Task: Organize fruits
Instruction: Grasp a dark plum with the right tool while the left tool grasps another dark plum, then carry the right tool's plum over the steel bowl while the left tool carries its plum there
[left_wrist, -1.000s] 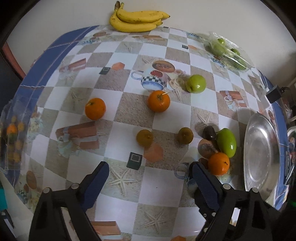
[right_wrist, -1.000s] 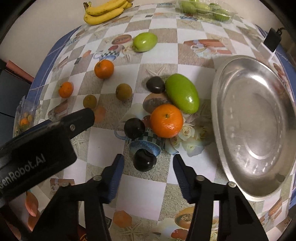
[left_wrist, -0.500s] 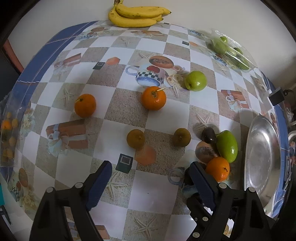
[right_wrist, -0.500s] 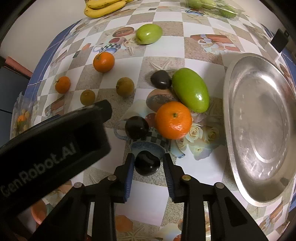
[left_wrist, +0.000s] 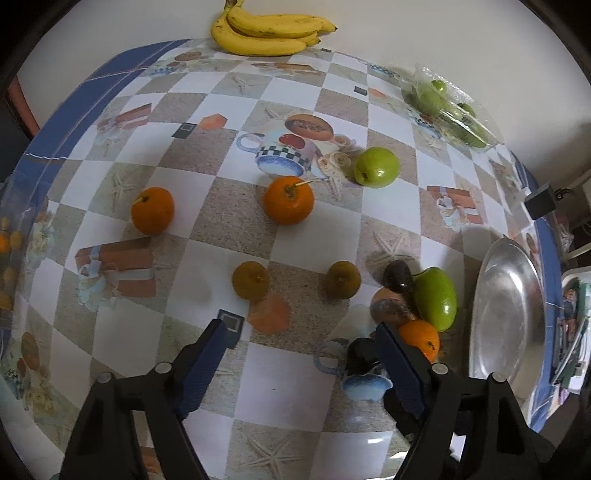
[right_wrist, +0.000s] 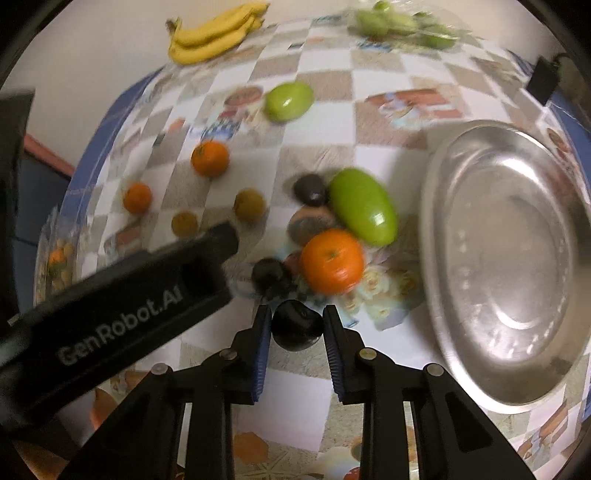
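Note:
My right gripper (right_wrist: 297, 328) is shut on a dark plum (right_wrist: 297, 328), held just above the patterned tablecloth. Beyond it lie a second dark plum (right_wrist: 269, 275), an orange (right_wrist: 331, 261), a green mango (right_wrist: 364, 206) and another dark fruit (right_wrist: 310, 189). The steel plate (right_wrist: 506, 258) sits to the right. My left gripper (left_wrist: 301, 341) hangs over the cloth, its jaws closing with nothing between them. Ahead of it lie two brownish fruits (left_wrist: 250, 280) (left_wrist: 342, 279), two oranges (left_wrist: 289, 199) (left_wrist: 152, 210) and a green apple (left_wrist: 376, 167).
Bananas (left_wrist: 271, 33) lie at the table's far edge by the wall. A clear bag of green fruit (left_wrist: 448, 107) sits at the far right. A bag of small oranges (right_wrist: 59, 258) hangs at the left edge. A black box (left_wrist: 540, 201) sits near the plate.
My right gripper closed around the dark plum and raised it slightly off the cloth. The left gripper's jaws narrowed a little and it stayed in place.

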